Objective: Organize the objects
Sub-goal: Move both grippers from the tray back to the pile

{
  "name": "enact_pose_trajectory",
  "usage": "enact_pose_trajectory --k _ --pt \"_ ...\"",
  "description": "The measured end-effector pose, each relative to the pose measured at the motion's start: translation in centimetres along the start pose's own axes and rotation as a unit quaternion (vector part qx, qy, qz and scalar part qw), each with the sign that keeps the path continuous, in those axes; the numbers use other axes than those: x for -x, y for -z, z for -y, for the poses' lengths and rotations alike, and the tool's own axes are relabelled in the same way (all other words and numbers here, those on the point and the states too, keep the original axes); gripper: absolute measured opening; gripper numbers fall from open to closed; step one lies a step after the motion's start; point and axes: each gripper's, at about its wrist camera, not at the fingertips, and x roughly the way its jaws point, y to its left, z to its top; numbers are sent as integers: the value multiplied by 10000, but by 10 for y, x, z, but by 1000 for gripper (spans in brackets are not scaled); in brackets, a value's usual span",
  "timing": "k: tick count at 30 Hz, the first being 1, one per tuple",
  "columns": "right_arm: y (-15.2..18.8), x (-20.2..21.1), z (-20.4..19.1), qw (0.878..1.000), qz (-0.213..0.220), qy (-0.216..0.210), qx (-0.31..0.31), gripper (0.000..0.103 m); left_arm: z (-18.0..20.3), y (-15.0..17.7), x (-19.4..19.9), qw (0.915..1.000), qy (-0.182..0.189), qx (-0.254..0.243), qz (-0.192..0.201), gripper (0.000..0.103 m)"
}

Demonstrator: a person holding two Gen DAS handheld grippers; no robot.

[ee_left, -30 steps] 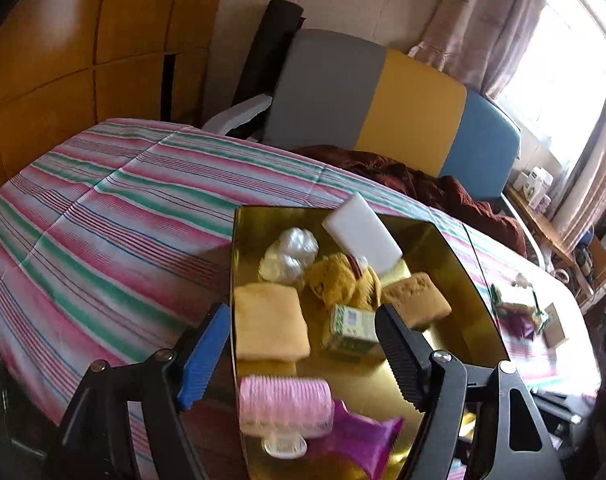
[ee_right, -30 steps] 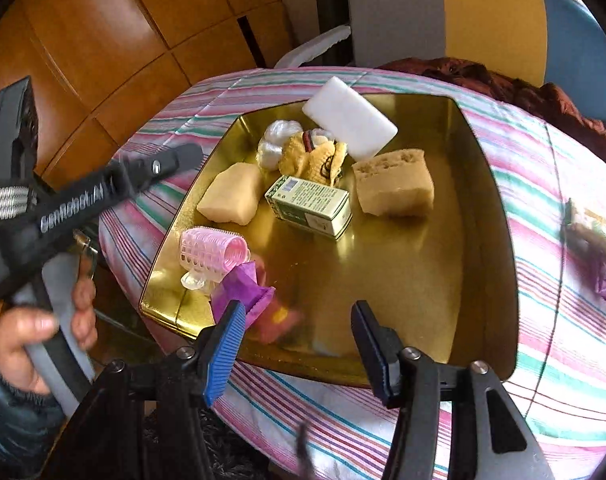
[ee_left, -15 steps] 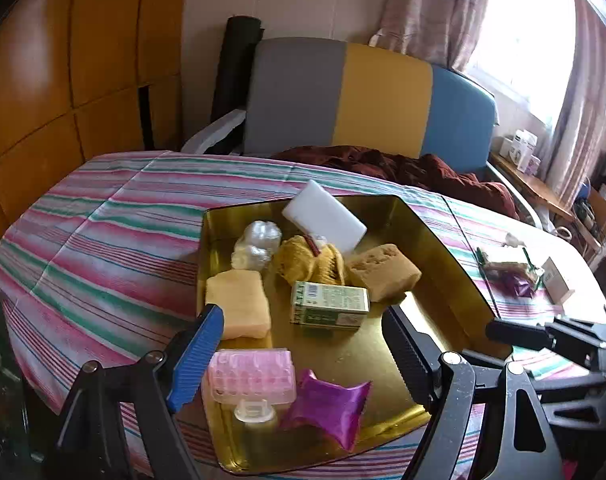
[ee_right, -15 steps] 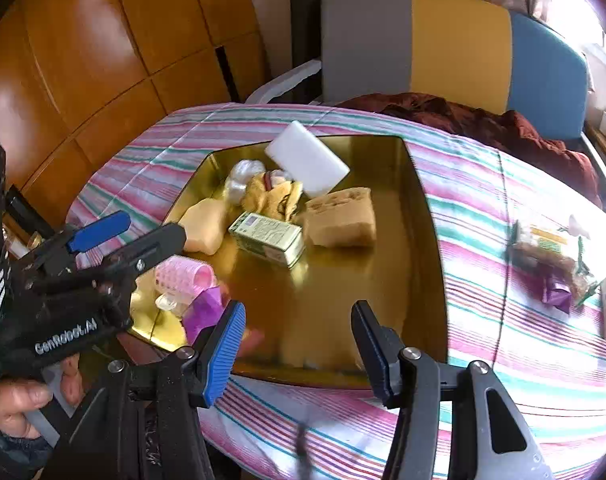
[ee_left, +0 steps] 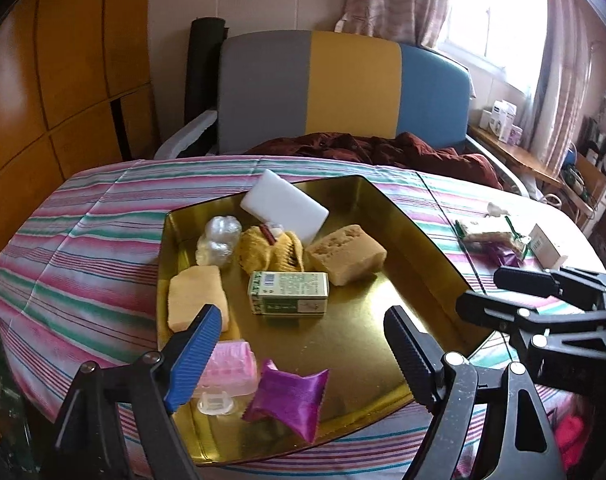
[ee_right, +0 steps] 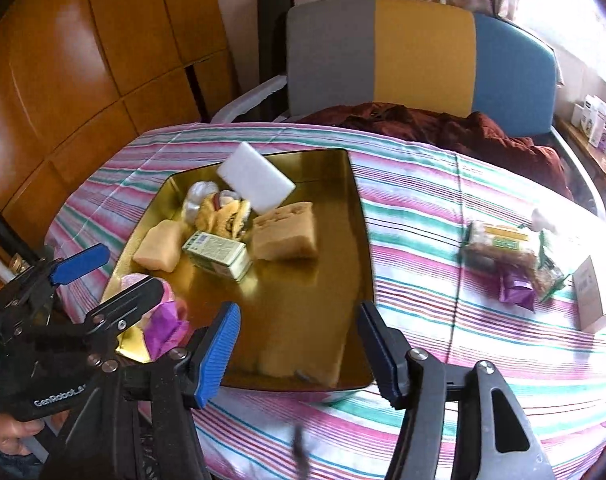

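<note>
Desk: a striped pink, green and white cloth [ee_left: 83,240] is covering the desk.
Tray: a shallow gold metal tray [ee_left: 419,240] is sitting on the cloth, holding a white rectangular block [ee_left: 284,206], a tan porous sponge [ee_left: 345,253], a green and white carton [ee_left: 289,293], a pale yellow sponge [ee_left: 195,296], a pink hair roller [ee_left: 233,364] and a shiny purple pouch [ee_left: 289,398].
Left gripper [ee_left: 299,346]: fingers have just been opening, released, hovering over the tray's near end, gripping nothing.
Right gripper [ee_right: 297,346]: fingers have just been opening, released, nothing between them, hovering at the tray's near edge.
</note>
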Motion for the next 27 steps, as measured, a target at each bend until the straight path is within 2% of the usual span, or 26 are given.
enact_pose_trajectory --k 6,13,21,27 --pt "0 3 28 9995 5 211 -253 62 11 0 -3 9998 89 -144 -72 84" --pt "7 -2 77 9956 -275 531 -717 62 23 1 -7 9992 237 -283 -156 84" --pt "4 11 159 9831 -375 1132 -1389 62 29 -1 -10 9988 294 -330 -198 84" --pt "3 20 237 9674 -298 1535 -1992 62 38 -4 -14 9983 322 -435 -234 84"
